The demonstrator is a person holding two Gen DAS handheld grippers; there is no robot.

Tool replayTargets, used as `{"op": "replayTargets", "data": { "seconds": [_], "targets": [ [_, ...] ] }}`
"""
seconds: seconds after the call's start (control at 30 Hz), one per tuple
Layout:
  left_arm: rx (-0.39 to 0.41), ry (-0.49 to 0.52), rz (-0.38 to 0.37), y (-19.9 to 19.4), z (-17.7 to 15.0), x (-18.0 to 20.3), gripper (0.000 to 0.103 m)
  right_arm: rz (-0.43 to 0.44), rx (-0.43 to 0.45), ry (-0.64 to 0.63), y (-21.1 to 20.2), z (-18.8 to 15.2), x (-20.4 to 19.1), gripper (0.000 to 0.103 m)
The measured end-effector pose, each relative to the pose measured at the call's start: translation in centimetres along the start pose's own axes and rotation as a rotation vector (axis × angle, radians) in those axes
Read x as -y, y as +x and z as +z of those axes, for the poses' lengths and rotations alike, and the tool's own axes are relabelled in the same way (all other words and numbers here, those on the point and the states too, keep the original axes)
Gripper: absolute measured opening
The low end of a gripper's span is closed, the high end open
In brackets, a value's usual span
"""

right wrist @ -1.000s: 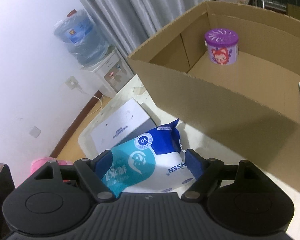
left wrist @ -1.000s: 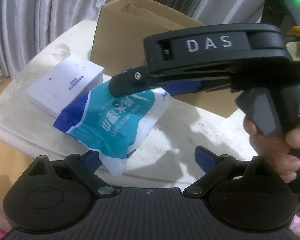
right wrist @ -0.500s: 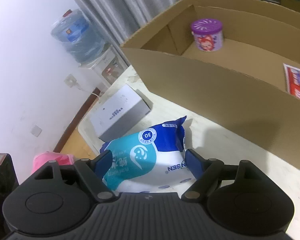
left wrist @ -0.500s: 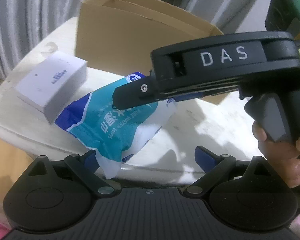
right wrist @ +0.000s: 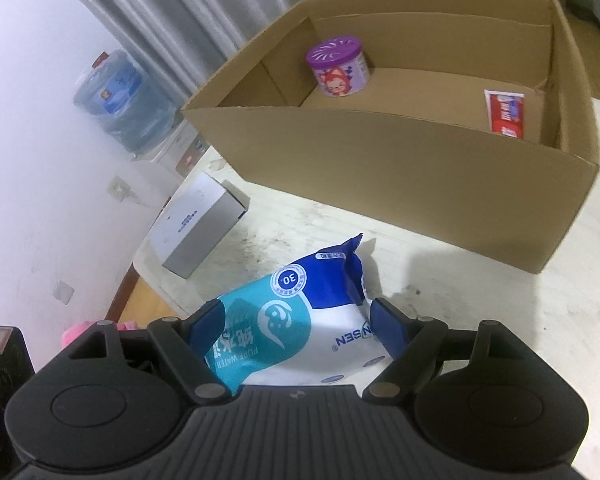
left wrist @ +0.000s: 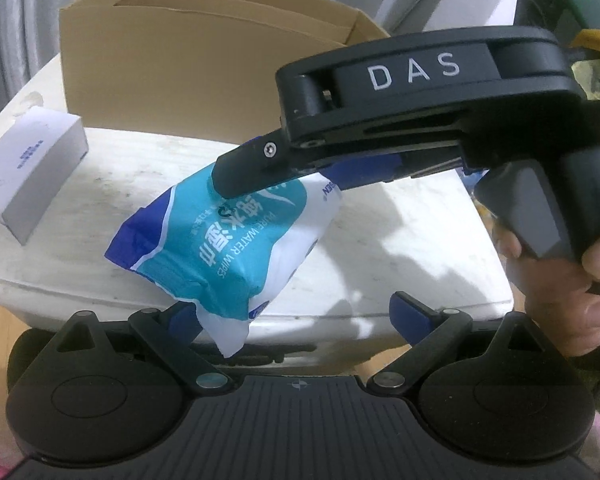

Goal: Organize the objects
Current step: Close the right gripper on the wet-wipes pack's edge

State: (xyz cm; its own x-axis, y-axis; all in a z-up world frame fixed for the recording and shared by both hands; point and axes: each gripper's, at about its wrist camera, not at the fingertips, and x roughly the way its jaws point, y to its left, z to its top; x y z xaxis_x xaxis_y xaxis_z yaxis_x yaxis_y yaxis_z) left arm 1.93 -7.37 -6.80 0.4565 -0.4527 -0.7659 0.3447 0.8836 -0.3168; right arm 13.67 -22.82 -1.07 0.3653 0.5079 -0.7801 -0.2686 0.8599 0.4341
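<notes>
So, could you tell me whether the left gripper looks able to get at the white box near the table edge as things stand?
Probably yes. The left gripper is open and holds nothing, and the white box lies uncovered on the table. The wipes pack, held by the right gripper, hangs beside that path, not across it.

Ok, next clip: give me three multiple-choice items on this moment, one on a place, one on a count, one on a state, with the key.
1. Where does the purple-lidded canister stand?
A. On the table beside the white box
B. Inside the cardboard box
C. In the left gripper

2. How many items lie inside the cardboard box?
A. None
B. Two
C. Four

3. What state is the wet wipes pack in?
A. Held by the right gripper
B. Lying flat and untouched on the table
C. Resting in the box

Key: B, it stands on the box floor near a far corner; B, only the canister and a red toothpaste carton show; A, the blue pads press on both its sides.
</notes>
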Motion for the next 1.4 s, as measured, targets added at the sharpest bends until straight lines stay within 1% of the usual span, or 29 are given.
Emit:
{"op": "replayTargets", "data": {
  "seconds": [0.43, 0.6, 0.67, 1.4],
  "targets": [
    [-0.005, 0.010, -0.001, -0.1, -0.3, 1.1, 0.096, -0.008, 0.005, 0.020, -0.2, -0.2, 0.3, 0.083],
    [-0.005, 0.009, -0.001, 0.1, 0.0, 0.7, 0.096, -0.009, 0.004, 0.024, -0.2, -0.2, 0.4, 0.084],
    [-0.005, 0.009, -0.002, 0.1, 0.1, 1.4, 0.096, -0.010, 0.004, 0.026, -0.1, -0.2, 0.4, 0.084],
    [-0.003, 0.012, 0.002, -0.4, -0.3, 1.5, 0.097, -0.009, 0.009, 0.038, 0.0, -0.2, 0.5, 0.084]
  ]
}}
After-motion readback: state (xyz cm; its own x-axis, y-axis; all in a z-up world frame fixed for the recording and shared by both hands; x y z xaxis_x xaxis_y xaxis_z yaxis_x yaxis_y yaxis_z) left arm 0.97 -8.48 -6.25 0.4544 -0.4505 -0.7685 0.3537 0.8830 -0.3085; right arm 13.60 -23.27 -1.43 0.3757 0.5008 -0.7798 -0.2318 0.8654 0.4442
